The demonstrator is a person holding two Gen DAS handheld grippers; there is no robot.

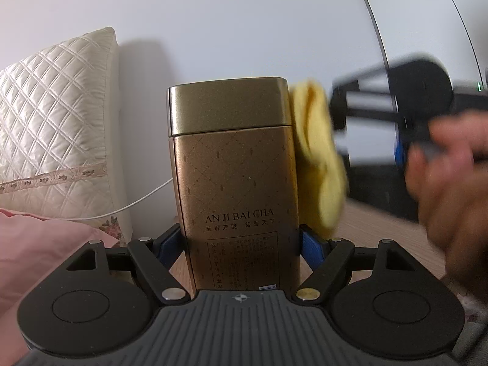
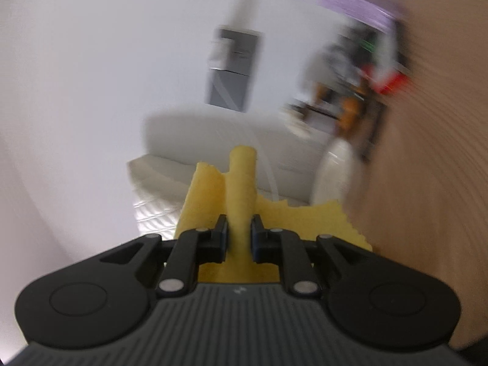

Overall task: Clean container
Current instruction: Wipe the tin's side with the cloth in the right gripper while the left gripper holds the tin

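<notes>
A: Two grippers, one tin. Fig. legend, centre first: gold tea tin (image 1: 233, 183), lid on, upright, held just above a wood tabletop (image 1: 381, 228); label side faces the L cam.

B: Step in hand?

A: Wiping, by my read. Yellow cloth (image 1: 320, 158) lies against the tin's R side wall, from lid seam down toward mid-body. Front face & lid top look untouched; can't tell for the back.

B: Next move needs?

A: Prob. a stroke along that wall w/ steady pressure, then re-present another face. Tin must not twist in the grip.

B: Jaws?

A: Left gripper (image 1: 241, 244): partly spread, blue pads clamped on the tin's lower sides. Right gripper (image 2: 239, 235): squeezed tight on a fold of the cloth, the rest drapes loose. Person's hand (image 1: 451, 189) behind it, blurred.

B: Surround?

A: Quilted pillow (image 1: 58, 128) & white cable (image 1: 134, 202) to the tin's left, well apart.
</notes>
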